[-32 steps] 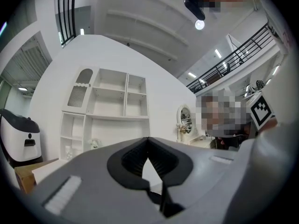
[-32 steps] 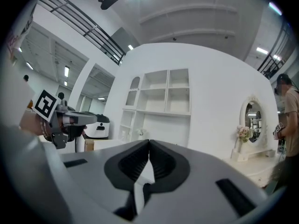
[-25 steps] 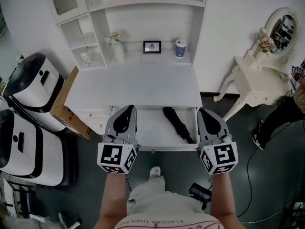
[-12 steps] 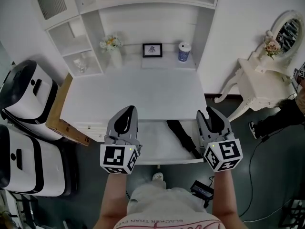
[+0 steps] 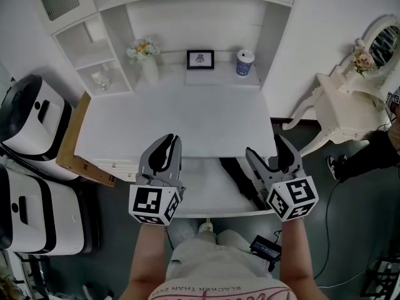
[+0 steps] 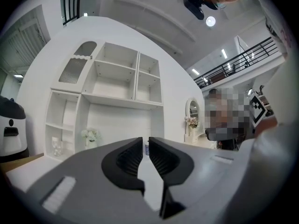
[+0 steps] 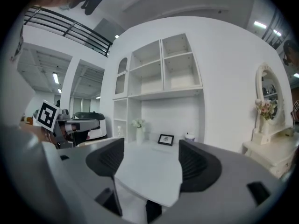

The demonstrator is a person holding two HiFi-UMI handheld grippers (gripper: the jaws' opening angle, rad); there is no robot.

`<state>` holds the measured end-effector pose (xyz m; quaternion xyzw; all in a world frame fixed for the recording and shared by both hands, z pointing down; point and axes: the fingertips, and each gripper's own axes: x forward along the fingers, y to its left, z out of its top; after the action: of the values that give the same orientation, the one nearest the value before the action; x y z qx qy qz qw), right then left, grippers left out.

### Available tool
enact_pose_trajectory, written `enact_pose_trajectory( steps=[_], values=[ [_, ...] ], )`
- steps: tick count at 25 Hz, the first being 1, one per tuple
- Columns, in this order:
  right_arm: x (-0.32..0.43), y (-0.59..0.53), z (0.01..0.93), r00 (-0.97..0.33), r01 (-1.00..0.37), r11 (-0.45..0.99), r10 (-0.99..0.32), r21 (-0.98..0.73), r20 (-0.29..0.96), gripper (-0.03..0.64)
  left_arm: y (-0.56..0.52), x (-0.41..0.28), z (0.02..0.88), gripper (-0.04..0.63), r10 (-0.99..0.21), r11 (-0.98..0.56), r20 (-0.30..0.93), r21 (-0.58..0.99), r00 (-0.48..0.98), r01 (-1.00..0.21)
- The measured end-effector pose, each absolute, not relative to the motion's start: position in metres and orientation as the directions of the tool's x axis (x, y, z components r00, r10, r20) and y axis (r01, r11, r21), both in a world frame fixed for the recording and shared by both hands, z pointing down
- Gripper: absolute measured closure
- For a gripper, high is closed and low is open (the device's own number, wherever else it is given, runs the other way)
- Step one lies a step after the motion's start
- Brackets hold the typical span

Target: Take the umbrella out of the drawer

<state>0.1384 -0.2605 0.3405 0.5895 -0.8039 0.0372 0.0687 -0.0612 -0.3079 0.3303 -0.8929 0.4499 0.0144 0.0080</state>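
Umbrella flat in open drawer, right side.

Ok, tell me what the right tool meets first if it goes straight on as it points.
The right tool, jaws just opened and empty, points across the desk top. The way looks free until the picture frame at the back. It may graze the desk first, as depth is unclear.
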Motion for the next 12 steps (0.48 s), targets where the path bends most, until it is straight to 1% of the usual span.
enact_pose_trajectory(
  steps=[5, 12],
  values=[
    [0.143, -0.270, 0.366, -0.316, -0.946, 0.325, -0.923, 0.003, 0.218, 0.284, -0.312, -0.058, 0.347, 0.586, -0.826, -0.564, 0.006, 0.004, 0.564, -0.826],
    [0.150, -0.280, 0.441, -0.340, -0.936, 0.348, -0.854, -0.054, 0.394, 0.284, -0.317, -0.051, 0.378, 0.586, -0.835, -0.544, 0.079, 0.031, 0.545, -0.838]
  ],
)
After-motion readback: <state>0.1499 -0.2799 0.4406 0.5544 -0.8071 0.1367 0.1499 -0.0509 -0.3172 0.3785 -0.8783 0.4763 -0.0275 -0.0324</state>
